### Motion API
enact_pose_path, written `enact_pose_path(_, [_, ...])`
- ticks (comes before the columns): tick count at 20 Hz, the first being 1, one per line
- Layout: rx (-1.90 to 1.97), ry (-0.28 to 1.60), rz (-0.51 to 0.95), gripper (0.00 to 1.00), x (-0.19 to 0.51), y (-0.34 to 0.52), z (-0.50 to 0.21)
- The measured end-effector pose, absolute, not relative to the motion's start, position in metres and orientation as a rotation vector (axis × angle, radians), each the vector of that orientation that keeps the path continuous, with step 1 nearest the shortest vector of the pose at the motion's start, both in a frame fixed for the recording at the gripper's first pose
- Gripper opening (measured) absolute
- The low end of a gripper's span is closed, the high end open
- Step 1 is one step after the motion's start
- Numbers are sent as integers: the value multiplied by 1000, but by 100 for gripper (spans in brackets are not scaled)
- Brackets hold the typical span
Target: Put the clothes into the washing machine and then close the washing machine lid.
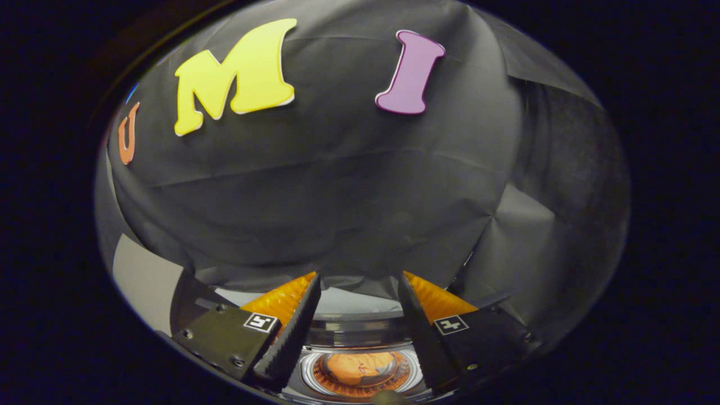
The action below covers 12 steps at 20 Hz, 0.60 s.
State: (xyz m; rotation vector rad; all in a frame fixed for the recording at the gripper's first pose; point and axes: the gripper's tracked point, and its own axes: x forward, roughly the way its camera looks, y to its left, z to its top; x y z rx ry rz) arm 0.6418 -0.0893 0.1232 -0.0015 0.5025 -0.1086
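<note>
My gripper is open, its two fingers spread wide with nothing between them. It is held high and faces the booth's black cloth wall. Low between the fingers, beneath the gripper, lies the washing machine, a small grey unit seen from above. Its round silver-rimmed opening sits close under the fingers. Orange clothing is bunched inside the drum. I cannot tell whether the lid is up or down over the opening.
The black cloth wall hangs straight ahead and folds around to the right. A pale surface shows to the left of the left finger. A white strip lies just behind the machine.
</note>
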Motion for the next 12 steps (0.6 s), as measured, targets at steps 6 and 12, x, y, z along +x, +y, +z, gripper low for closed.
enact_pose_path(6, [3, 474, -98, 99, 634, -94, 119])
enact_pose_path(12, [3, 449, -91, 99, 617, -95, 118])
